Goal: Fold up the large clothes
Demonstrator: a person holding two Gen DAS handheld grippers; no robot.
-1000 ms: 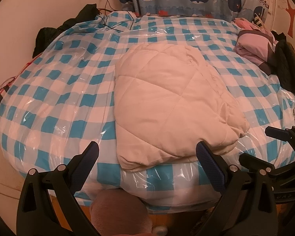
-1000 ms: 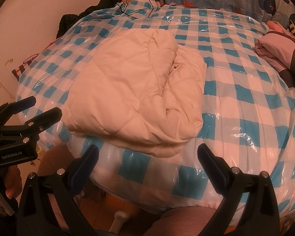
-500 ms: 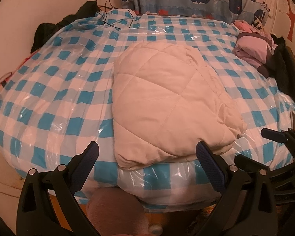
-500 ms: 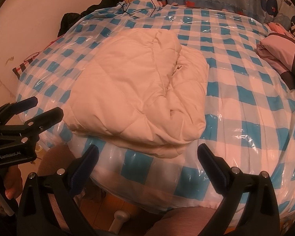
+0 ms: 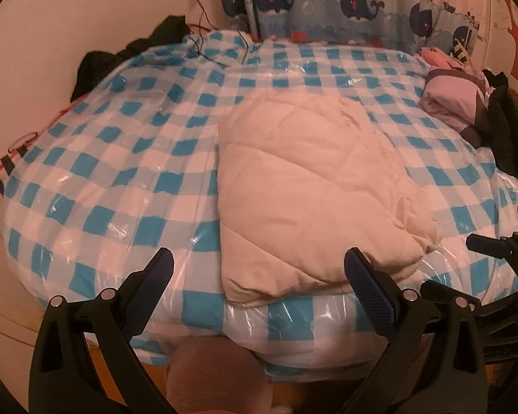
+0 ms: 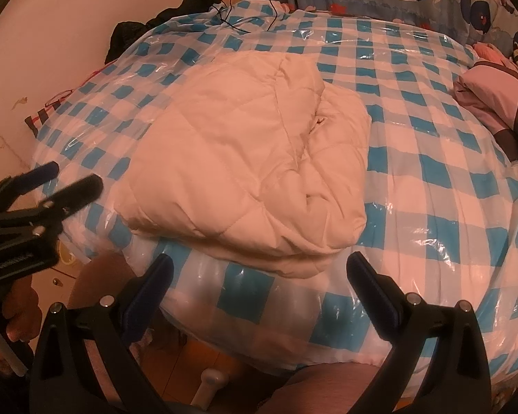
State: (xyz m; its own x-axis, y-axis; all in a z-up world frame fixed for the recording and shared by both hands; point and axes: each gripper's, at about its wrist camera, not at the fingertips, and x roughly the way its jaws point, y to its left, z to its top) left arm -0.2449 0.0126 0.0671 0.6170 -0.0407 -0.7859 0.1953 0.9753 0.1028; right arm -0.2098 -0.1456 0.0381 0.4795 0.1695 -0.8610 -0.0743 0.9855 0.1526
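I've got both tongs spread wide and empty: left gripper (image 5: 259, 276) and right gripper (image 6: 259, 276) sit low in frame, off the near bed edge, likely backed off to size up the bundle. The cream quilted padded garment (image 5: 310, 186), folded into a thick pad, lies mid-frame on the blue-and-white checked plastic-covered bed (image 5: 121, 172). In the left wrist view its long axis runs from bottom centre toward upper centre; bulky rolled edge faces right. Looks nearly folded.

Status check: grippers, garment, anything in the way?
Left gripper open, empty. Right gripper open, empty. Cream quilted garment lies folded on the checked bed cover. Nothing blocking.
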